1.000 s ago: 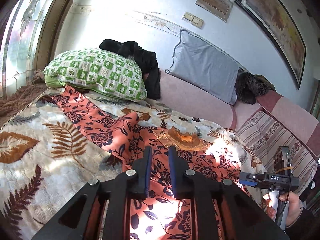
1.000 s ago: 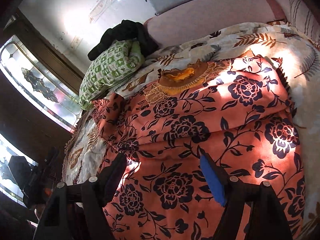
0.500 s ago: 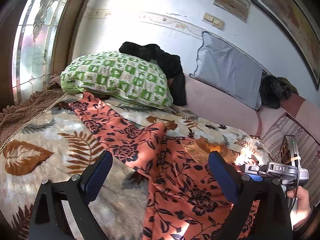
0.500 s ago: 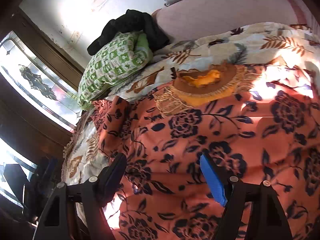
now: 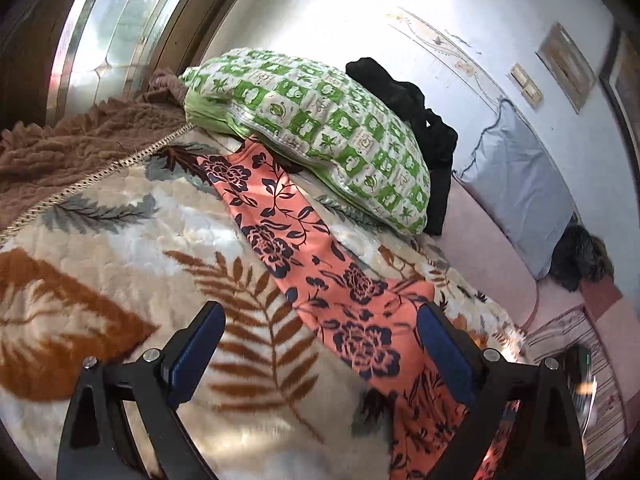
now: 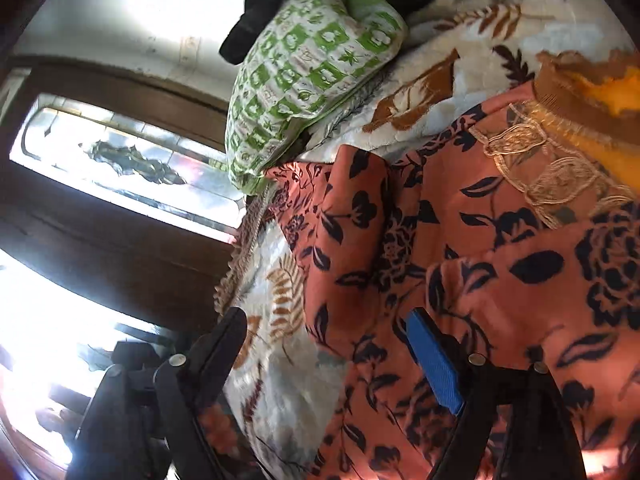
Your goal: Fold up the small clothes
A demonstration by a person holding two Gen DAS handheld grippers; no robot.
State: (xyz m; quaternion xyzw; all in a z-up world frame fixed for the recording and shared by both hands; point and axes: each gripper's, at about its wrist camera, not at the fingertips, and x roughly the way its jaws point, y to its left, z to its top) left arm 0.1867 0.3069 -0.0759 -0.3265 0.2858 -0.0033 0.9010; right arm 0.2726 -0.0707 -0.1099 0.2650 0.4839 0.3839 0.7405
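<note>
An orange garment with dark blue flowers lies spread on a leaf-patterned blanket; one long part of it runs up to the green checked pillow. My left gripper hovers over that strip, open wide, with nothing between its blue pads. In the right wrist view the same garment fills the right side, its gold-embroidered neckline at upper right. My right gripper hangs over the garment's left edge, jaws opening, gripping nothing.
A black garment is draped behind the green pillow. A grey pillow leans on the wall over a pink cushion. A brown fuzzy throw lies at the window side. A stained-glass window borders the bed.
My left gripper went from shut to wide open and swung left toward the garment's long strip and the green pillow. My right gripper moved left to the garment's edge.
</note>
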